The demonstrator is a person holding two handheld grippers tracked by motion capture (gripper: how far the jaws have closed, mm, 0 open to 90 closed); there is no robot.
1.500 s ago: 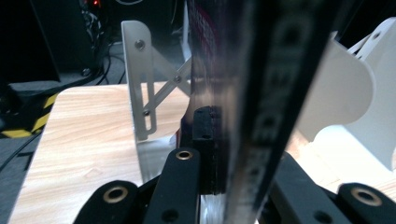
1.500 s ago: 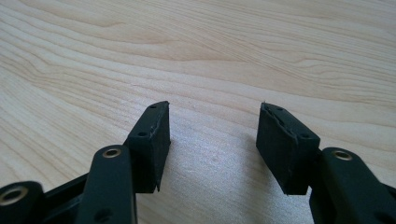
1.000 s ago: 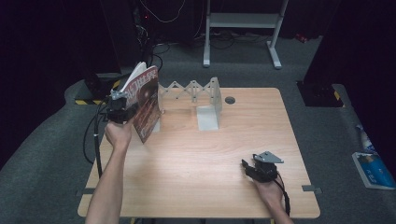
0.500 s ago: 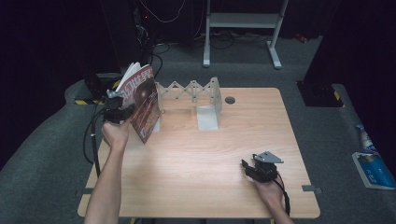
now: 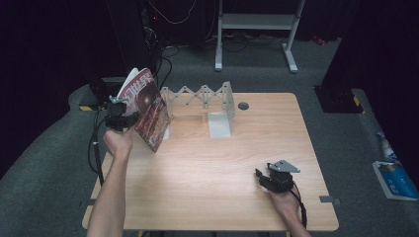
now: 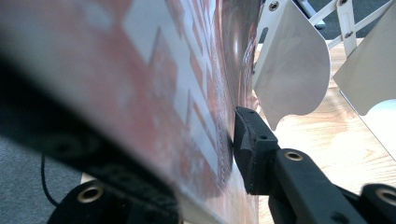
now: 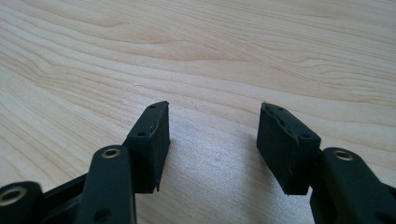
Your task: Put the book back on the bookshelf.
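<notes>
Tabletop's red magazine (image 5: 148,111) bears white lettering, unreadable.

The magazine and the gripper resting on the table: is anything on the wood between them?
No. In the high view, bare tabletop stretches between the magazine and the right gripper. The white folding rack stands farther back.

Between the jaws of the left gripper (image 5: 120,114) – a magazine (image 5: 148,113), tilted; just beyond it, the folding rack (image 5: 205,96); well apart to the right – the right gripper (image 5: 267,178) on the table (image 5: 207,168)
</notes>
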